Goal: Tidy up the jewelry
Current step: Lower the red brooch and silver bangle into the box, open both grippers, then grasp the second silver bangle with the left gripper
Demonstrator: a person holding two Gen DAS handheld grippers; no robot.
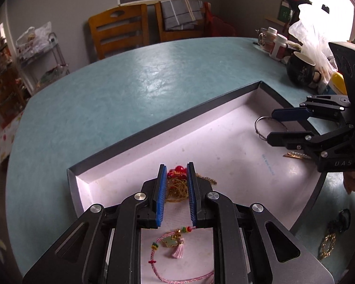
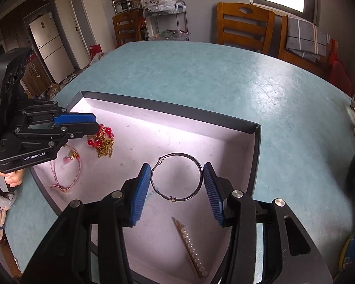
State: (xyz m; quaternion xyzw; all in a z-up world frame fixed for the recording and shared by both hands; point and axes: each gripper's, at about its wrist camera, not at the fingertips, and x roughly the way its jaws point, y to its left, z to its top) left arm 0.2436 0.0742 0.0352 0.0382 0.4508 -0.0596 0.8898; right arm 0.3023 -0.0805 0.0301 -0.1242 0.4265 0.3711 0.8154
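A shallow dark box with a white floor [image 1: 224, 165] [image 2: 177, 139] lies on the teal table. My left gripper [image 1: 176, 169] [image 2: 92, 123] is open, its fingers either side of a gold chain with red beads [image 1: 177, 184] [image 2: 103, 139]. A pink cord bracelet with a tassel [image 1: 175, 243] [image 2: 66, 170] lies just behind it. My right gripper [image 2: 176, 174] [image 1: 269, 127] is open around a thin metal bangle [image 2: 177, 177] [image 1: 262, 127] that lies flat on the box floor. A pearl hair clip [image 2: 191, 248] lies under the right gripper.
Bottles, a black mug [image 1: 300, 68] and a plastic bag [image 1: 314, 40] crowd the table's far right. More jewelry [image 1: 331, 239] lies on the table outside the box's right edge. Wooden chairs [image 2: 243, 26] stand behind the table.
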